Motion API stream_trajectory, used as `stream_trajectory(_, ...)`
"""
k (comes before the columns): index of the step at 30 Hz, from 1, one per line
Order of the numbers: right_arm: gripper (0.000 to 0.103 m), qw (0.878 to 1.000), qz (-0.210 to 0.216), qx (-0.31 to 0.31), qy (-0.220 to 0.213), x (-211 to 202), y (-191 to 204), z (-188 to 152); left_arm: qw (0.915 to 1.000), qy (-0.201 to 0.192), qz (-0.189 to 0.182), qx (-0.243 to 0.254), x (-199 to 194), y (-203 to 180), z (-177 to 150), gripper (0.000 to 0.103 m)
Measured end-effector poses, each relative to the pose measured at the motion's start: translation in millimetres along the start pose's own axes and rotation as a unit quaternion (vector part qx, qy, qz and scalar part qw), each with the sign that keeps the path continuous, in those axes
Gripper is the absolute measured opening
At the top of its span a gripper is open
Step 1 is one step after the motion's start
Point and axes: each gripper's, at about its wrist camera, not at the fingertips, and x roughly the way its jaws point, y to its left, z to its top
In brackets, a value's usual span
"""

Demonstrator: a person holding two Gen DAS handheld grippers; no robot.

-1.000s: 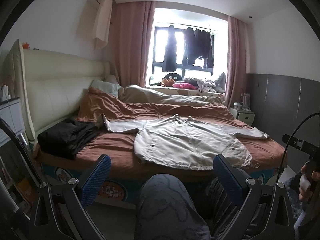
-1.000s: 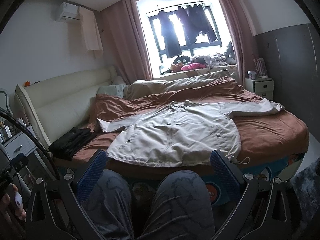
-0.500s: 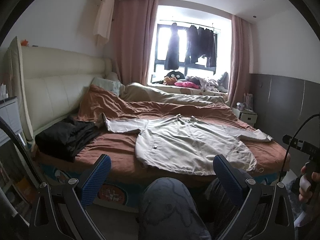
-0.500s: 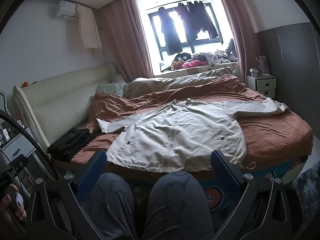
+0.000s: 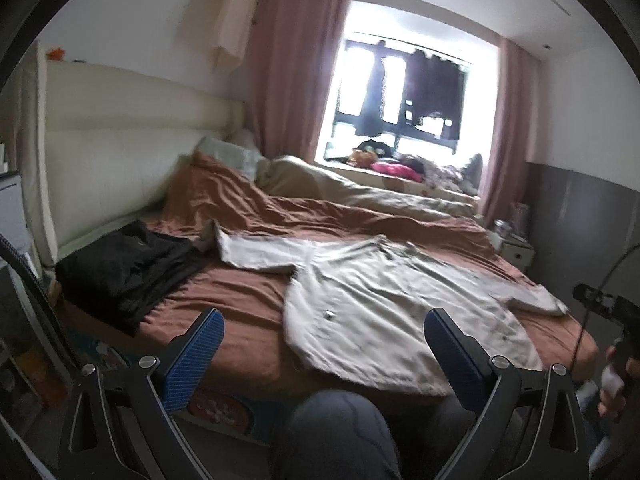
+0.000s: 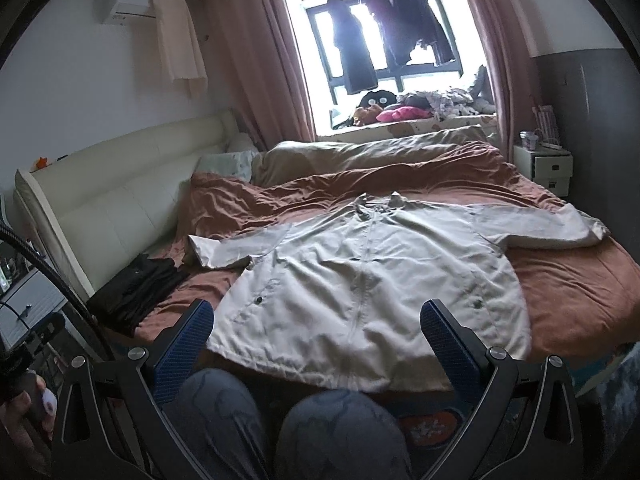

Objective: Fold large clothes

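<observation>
Pre-grasp stage, no fold started. Beige jacket (image 6: 360, 288) lies flat, front up, sleeves spread wide, on the bed (image 6: 580, 292) over a rust-brown rumpled sheet, hem at the near edge by the person's knees. Left hand-held gripper (image 5: 320, 344) wide open, nothing between its blue ribbed pads, hovering short of the bed. Right hand-held gripper (image 6: 316, 336) also wide open and empty, centred on the hem. Likely next: reach out, pinch a sleeve or hem corner each side, carry it across. Fabric looks thin, matte, lightly creased, with centre zip and snap buttons. Dark folded garment (image 5: 124, 268) sits left, apart from the jacket.
</observation>
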Motion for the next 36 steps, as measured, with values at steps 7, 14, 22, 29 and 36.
stream_trajectory(7,0.103,1.000,0.006,-0.004,0.023,60.1,6.2,25.8,0.9994,0.008,0.025,-0.022,46.9,27.6,20.3,0.101)
stream_trajectory(14,0.103,0.999,0.022,-0.001,0.041,126.5,5.2,49.0,0.9978,0.043,0.038,-0.032,108.4,50.1,33.8,0.101)
stream_trajectory(22,0.103,0.996,0.050,0.040,0.054,207.9,-1.9,69.9,0.9941,0.088,0.034,-0.054,192.5,82.4,55.9,0.099)
stream_trajectory(29,0.096,0.992,0.068,0.071,0.079,278.4,-6.1,82.8,0.9885,0.125,0.039,-0.074,267.8,110.2,73.2,0.092)
stream_trajectory(36,0.076,0.983,0.093,0.103,0.124,356.6,1.7,98.0,0.9833,0.152,0.055,-0.085,335.9,136.9,84.2,0.089)
